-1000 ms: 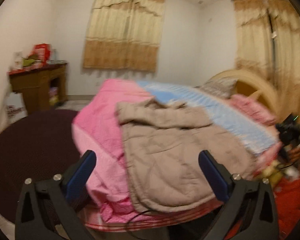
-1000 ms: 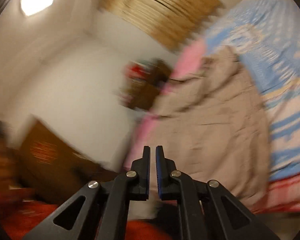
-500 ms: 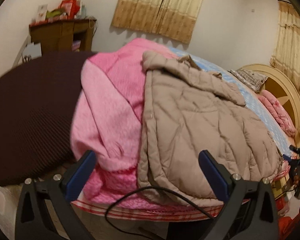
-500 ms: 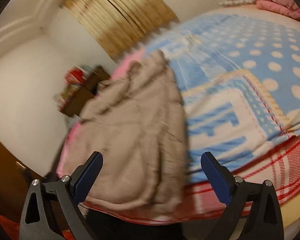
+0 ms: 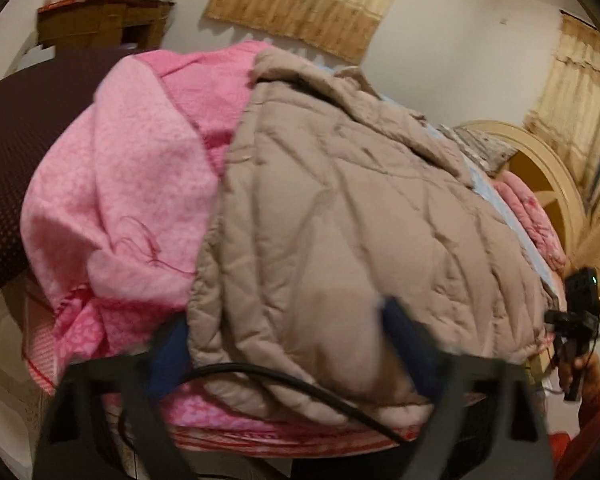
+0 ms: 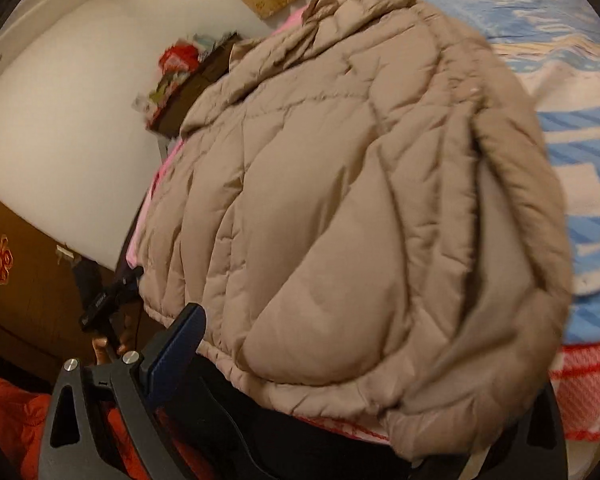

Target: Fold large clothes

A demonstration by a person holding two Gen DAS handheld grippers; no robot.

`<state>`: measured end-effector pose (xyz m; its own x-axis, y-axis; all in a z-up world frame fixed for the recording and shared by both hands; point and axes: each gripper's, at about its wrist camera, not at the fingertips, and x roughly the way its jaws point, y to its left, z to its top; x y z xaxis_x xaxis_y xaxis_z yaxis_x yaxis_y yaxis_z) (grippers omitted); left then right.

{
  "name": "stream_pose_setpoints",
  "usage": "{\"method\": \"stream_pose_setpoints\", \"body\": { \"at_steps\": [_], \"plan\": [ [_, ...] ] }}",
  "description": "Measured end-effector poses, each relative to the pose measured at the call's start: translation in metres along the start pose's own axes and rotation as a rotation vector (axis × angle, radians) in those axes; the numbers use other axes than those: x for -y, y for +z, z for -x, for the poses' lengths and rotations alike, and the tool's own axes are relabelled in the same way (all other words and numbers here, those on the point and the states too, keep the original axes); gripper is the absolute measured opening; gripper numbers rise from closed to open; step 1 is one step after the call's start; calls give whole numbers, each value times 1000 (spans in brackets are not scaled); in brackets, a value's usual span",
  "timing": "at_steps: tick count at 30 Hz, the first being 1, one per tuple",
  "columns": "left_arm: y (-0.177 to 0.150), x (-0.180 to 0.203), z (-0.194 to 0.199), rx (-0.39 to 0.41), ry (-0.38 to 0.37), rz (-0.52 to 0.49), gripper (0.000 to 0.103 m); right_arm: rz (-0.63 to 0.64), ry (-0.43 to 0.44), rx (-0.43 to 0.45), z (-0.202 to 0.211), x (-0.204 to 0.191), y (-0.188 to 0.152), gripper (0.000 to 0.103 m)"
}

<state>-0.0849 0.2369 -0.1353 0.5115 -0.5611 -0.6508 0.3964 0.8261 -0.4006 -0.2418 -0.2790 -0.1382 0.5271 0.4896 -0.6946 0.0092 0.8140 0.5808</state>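
A puffy, quilted tan coat [image 5: 340,208] lies spread on the bed [image 6: 580,152], beside a fuzzy pink blanket [image 5: 132,168]. Both the left hand-held gripper [image 5: 288,344] and the right hand-held gripper [image 6: 364,364] are closing around its padded hem, not yet pinching.

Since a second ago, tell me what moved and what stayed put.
Both grippers came down close to the near hem of the beige quilted jacket. The right gripper, shut before, sprang wide and is now closing a little, hem between its jaws. The left gripper is closing around the hem, not yet pressing. The jacket lies as before on the pink blanket and the blue patterned bedspread.
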Motion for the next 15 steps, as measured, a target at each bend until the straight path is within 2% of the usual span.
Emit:
{"method": "stream_pose_setpoints", "body": {
  "at_steps": [1, 2, 4, 6, 7, 9, 13, 15],
  "plan": [
    [1, 1, 1, -10, -26, 7, 49, -5, 13, -25, 1, 0, 3, 60],
    [4, 2, 1, -13, -37, 16, 43, -24, 41, -37, 2, 2, 5, 36],
    [12, 3, 9, -8, -50, 33, 22, -60, 99, -27, 9, 5, 9, 36],
    [24, 5, 18, 4, -91, 71, 15, -88, 217, -2, 15, 1, 18, 36],
    [35, 7, 27, 22, -129, 89, 13, -90, 263, 13, 20, -4, 23, 36],
    [57, 15, 37, 42, -137, 73, 12, -68, 337, 43, 33, -17, 39, 36],
    [118, 34, 48, 60, -143, 47, 12, 3, 418, 95, 52, -47, 90, 36],
    [148, 37, 49, 75, -154, 60, 12, 35, 455, 134, 62, -59, 127, 36]
  ]
}}
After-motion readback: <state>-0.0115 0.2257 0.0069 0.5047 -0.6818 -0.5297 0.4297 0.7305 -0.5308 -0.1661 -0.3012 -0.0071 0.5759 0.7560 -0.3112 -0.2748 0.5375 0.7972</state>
